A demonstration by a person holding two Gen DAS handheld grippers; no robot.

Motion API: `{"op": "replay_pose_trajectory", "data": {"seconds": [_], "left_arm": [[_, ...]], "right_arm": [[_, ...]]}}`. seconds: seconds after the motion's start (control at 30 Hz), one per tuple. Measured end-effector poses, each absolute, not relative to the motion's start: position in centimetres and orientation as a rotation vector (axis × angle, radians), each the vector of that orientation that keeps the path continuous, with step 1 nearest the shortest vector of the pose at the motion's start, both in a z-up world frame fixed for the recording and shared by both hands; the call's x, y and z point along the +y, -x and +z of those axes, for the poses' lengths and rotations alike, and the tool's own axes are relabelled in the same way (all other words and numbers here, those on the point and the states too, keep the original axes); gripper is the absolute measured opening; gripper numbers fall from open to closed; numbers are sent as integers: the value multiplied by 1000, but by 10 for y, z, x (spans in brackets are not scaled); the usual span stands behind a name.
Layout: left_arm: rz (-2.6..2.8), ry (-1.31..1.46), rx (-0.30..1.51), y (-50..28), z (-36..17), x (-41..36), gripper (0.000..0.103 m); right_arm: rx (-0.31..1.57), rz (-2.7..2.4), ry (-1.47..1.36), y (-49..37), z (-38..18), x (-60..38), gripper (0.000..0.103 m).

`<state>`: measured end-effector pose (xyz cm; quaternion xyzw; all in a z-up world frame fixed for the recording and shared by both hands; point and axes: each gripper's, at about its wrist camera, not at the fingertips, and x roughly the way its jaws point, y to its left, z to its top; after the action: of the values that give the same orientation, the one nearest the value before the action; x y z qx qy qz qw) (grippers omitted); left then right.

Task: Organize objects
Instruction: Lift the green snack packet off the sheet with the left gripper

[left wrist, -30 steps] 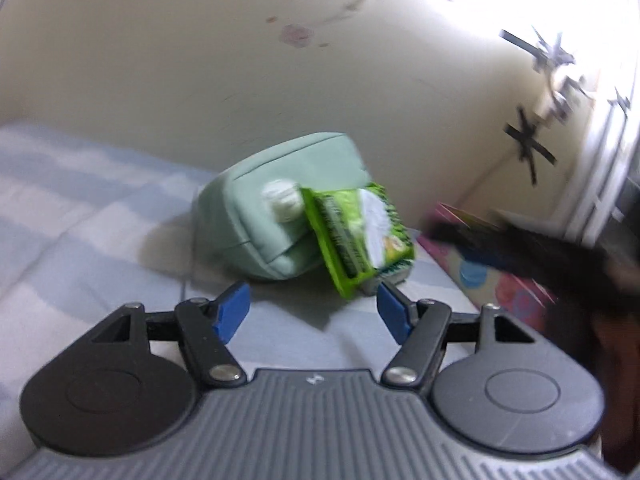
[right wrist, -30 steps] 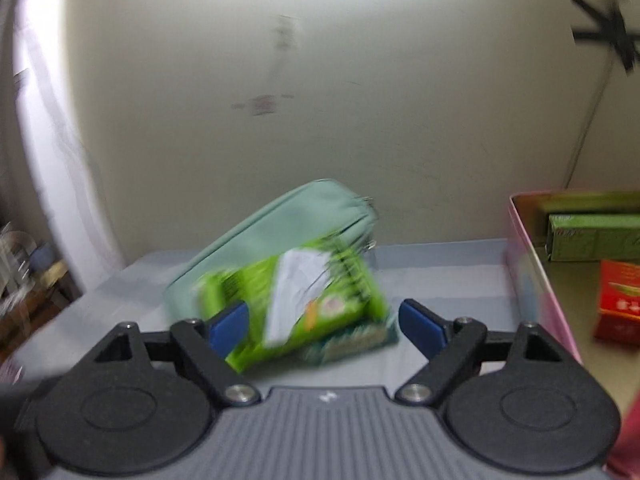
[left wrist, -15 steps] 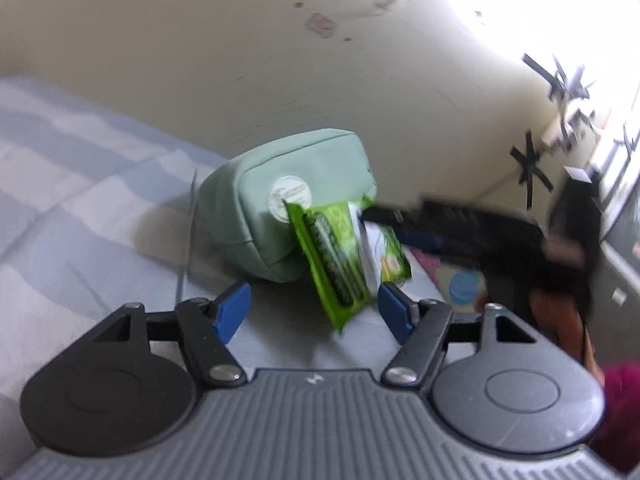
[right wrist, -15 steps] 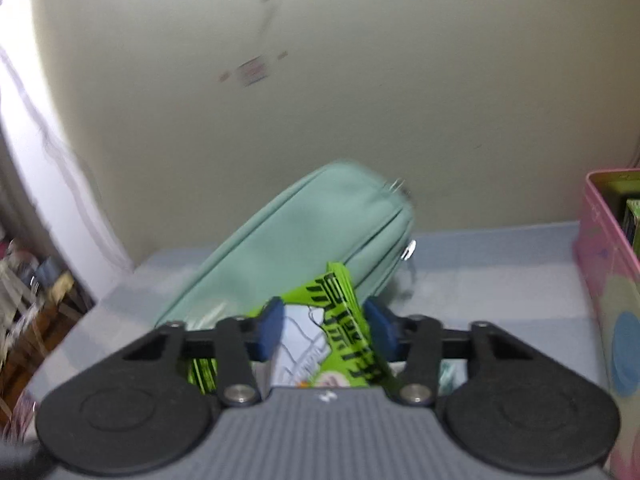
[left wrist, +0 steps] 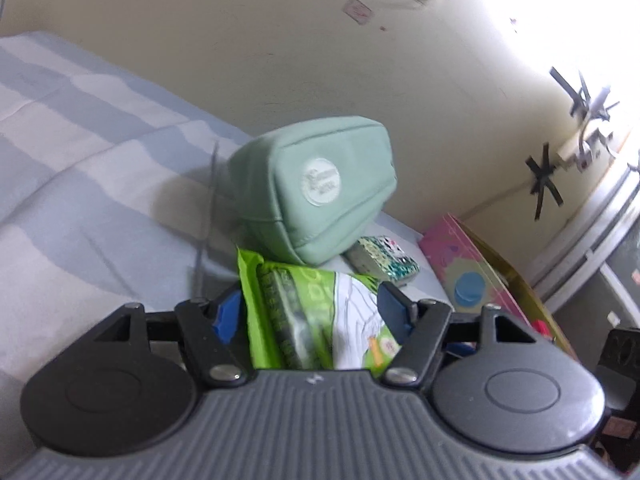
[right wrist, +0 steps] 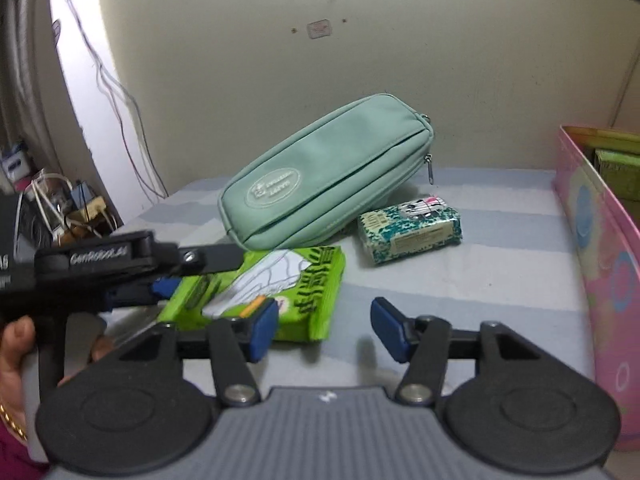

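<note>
A green wipes packet (left wrist: 320,312) (right wrist: 280,288) lies between the open blue fingers of my left gripper (left wrist: 310,314), which stand either side of it without squeezing. The left gripper (right wrist: 160,280) also shows in the right wrist view, reaching in from the left. My right gripper (right wrist: 324,330) is open and empty, just in front of the packet's right end. A mint green pouch (left wrist: 316,192) (right wrist: 328,172) lies behind the packet. A small patterned teal tissue pack (left wrist: 382,260) (right wrist: 410,226) sits beside the pouch.
A pink box (left wrist: 468,276) (right wrist: 600,248) with green and red cartons stands at the right on the blue-striped bedsheet (right wrist: 480,280). A cream wall is close behind. Cluttered wires and gadgets (right wrist: 68,204) lie beyond the bed's left edge.
The right gripper held the green packet, let it go and drew back open. The packet now lies on the sheet and the left gripper has moved up around it.
</note>
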<state>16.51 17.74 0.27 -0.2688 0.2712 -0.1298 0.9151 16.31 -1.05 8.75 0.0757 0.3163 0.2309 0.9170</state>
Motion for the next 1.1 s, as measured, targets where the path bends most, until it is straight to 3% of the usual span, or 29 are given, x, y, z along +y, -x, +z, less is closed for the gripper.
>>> {"op": "replay_pose_trajectory", "data": {"seconds": [0.13,0.2,0.3,0.53,0.73,0.93,1.1], "left_arm": [[-257,575,562,-165,1,182,70],[-268,550,572,-167,1,177,60],[-278,456,573,-165,4,164,57],[-493,253,551,-149,12,129,57],[-750,26,549,-111,14,71,57],[-846,49,577,-95,24,29,57],[-878,70,453,-92,62,-7,57]], "right_arm": [[688,475,-222,-176,84,-12,55],[703,480,-241,-179,77,-8,55],[707,519,-242,-172,75,2,41],[672,450,-188,-106,78,-7,42],[660,365,-321,-31,74,-70,41],[591,258,-364,15,79,-110,40],[459,194,-352,31,104,-137,40]]}}
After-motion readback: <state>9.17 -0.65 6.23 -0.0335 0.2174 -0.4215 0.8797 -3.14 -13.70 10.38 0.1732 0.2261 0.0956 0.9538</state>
